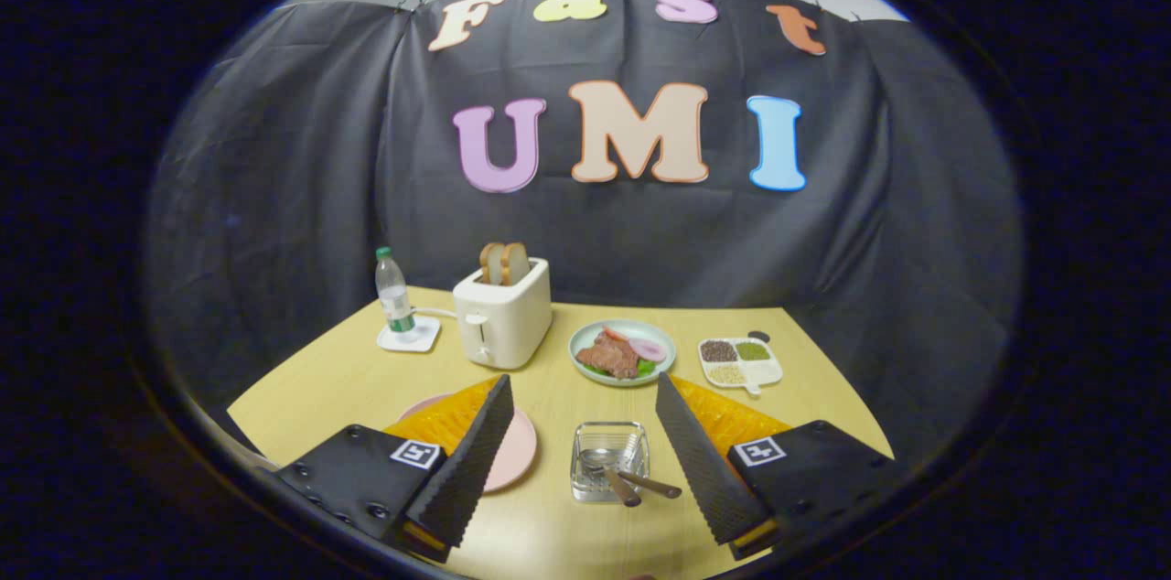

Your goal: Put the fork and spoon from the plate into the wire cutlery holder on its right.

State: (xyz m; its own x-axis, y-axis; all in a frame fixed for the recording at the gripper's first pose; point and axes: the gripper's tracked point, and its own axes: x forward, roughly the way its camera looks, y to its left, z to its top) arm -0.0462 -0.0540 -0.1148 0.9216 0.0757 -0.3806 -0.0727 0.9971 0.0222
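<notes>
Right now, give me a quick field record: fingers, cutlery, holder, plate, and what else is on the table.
fingers: gripper open, holding nothing, fingers spread either side of the holder
cutlery: fork and spoon lying in the holder, brown handles sticking out over its near right rim
wire cutlery holder: on the table between the fingers, right of the plate
pink plate: partly behind the left finger; visible part bare
beyond: toaster with bread, water bottle, food plate, divided dish

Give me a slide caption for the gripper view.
Open gripper above wire cutlery holder holding both utensils.
</notes>
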